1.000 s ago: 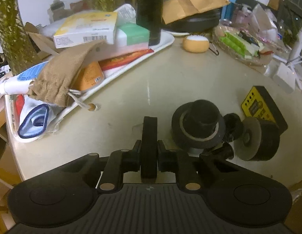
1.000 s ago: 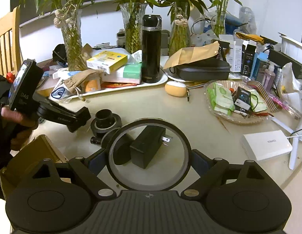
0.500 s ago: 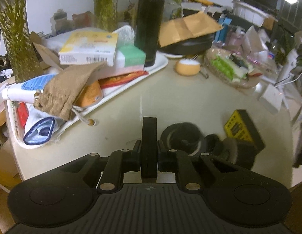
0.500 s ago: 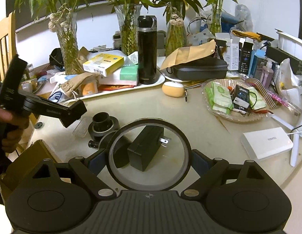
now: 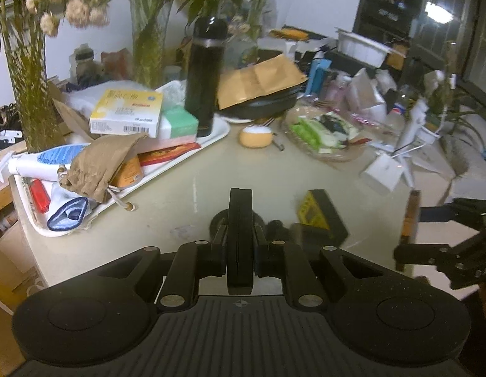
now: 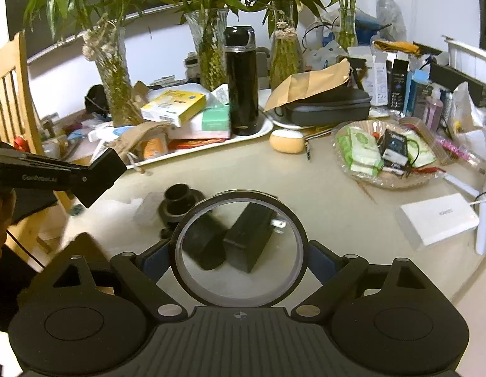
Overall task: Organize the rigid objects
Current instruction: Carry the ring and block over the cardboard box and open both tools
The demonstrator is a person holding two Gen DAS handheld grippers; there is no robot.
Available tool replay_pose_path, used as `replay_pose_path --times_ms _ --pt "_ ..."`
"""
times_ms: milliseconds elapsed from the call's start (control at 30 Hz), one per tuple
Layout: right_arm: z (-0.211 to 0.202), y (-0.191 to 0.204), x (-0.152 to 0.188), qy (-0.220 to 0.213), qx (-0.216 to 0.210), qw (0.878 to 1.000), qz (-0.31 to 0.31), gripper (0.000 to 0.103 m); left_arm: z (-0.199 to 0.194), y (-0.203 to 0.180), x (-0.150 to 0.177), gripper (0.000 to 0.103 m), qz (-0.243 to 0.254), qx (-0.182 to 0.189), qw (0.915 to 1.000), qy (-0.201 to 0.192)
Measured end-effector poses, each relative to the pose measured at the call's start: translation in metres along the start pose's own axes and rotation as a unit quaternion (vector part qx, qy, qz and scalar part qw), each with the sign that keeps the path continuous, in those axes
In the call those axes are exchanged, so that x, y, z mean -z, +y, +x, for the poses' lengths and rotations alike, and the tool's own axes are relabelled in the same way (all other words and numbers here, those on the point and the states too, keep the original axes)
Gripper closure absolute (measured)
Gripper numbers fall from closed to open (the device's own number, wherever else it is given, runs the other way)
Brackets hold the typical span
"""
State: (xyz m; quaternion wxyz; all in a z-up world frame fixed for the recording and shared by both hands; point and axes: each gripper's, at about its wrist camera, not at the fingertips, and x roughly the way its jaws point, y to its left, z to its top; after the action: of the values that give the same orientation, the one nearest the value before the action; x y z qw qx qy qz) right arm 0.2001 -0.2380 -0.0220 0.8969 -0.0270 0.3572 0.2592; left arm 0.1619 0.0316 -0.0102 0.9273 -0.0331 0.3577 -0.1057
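Round beige table (image 6: 337, 220), cluttered. White tray (image 6: 261, 130) at rear carries black flask (image 6: 241, 81). Right gripper (image 6: 239, 249) clamps large tape ring (image 6: 239, 301), held above table near black charger (image 6: 252, 238). Left gripper (image 5: 240, 194) fully closed, empty, over black tape roll (image 5: 218, 220).

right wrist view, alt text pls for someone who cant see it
The right gripper holds a large roll of tape upright above a cluttered round table. Through the ring show a black charger and other dark parts. The left gripper, shut and empty, hangs at the left.
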Motion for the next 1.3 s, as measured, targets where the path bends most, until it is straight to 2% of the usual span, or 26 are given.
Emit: replay_pose_path --times_ms 267,467,667,900,1133,1300 --pt "-0.028 0.018 0.005 0.019 -0.017 1.000 0.007 0.011 -0.032 -0.013 0.015 0.088 0.011 0.014 0.9998 -0.007" --pt "-0.045 0.027 0.019 0.042 -0.019 0.999 0.021 0.011 -0.042 -0.021 0.029 0.088 0.022 0.020 0.9996 0.003" --pt "-0.061 0.028 0.035 0.040 -0.034 0.998 0.039 0.011 -0.042 -0.026 0.047 0.088 0.021 0.030 0.9992 0.016" --pt "-0.060 0.037 0.044 0.053 -0.039 0.998 0.024 0.011 -0.036 -0.031 0.066 0.088 0.025 0.025 0.9990 0.028" --pt "-0.053 0.044 0.048 0.066 -0.031 0.997 0.004 0.011 -0.032 -0.024 0.069 0.088 0.009 0.023 0.9990 0.037" --pt "-0.046 0.048 0.051 0.081 -0.050 0.995 0.003 0.011 -0.029 -0.024 0.068 0.088 0.005 0.022 0.9990 0.040"
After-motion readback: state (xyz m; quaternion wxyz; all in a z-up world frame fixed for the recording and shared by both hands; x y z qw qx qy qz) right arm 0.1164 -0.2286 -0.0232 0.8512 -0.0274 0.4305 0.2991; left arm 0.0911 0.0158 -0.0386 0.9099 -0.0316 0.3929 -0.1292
